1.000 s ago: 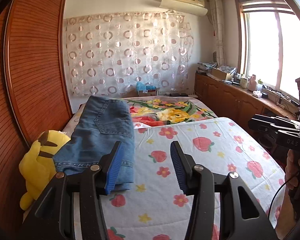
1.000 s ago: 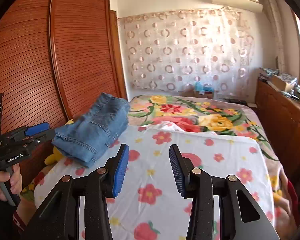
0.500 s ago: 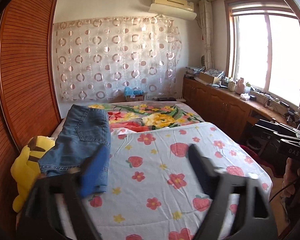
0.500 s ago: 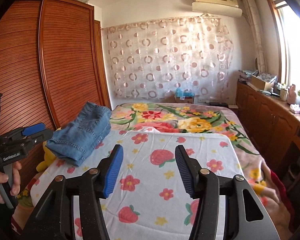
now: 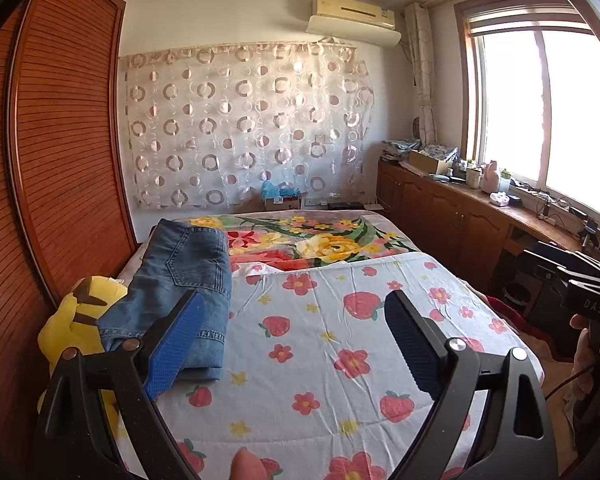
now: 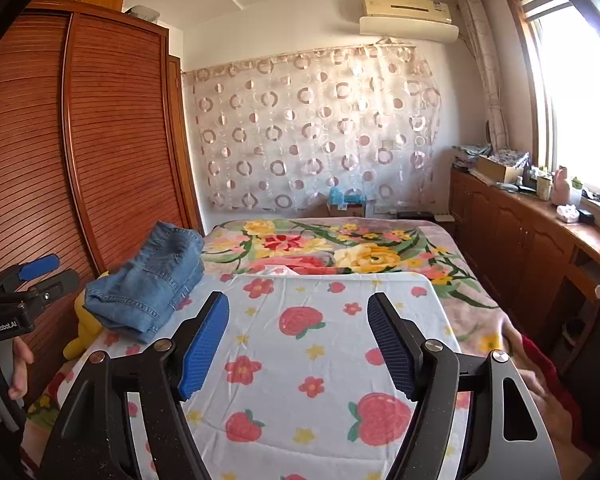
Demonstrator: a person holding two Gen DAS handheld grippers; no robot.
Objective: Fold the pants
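Observation:
The blue denim pants (image 5: 184,280) lie folded in a compact stack at the left side of the bed, partly on a yellow plush toy (image 5: 76,320). They also show in the right wrist view (image 6: 152,280). My left gripper (image 5: 296,340) is open wide and empty, raised above the strawberry sheet (image 5: 340,340), to the right of the pants. My right gripper (image 6: 300,340) is open and empty, held above the sheet (image 6: 308,352), well right of the pants. Each gripper appears at the edge of the other's view.
A wooden slatted wardrobe (image 5: 60,160) runs along the left of the bed. A floral blanket (image 5: 320,236) covers the far half. Wooden cabinets (image 5: 460,224) with clutter stand under the window on the right. A patterned curtain (image 5: 244,132) hangs on the back wall.
Both grippers have pulled back and risen away from the bed. The left gripper has opened much wider; the right has opened somewhat wider. The folded pants have not moved.

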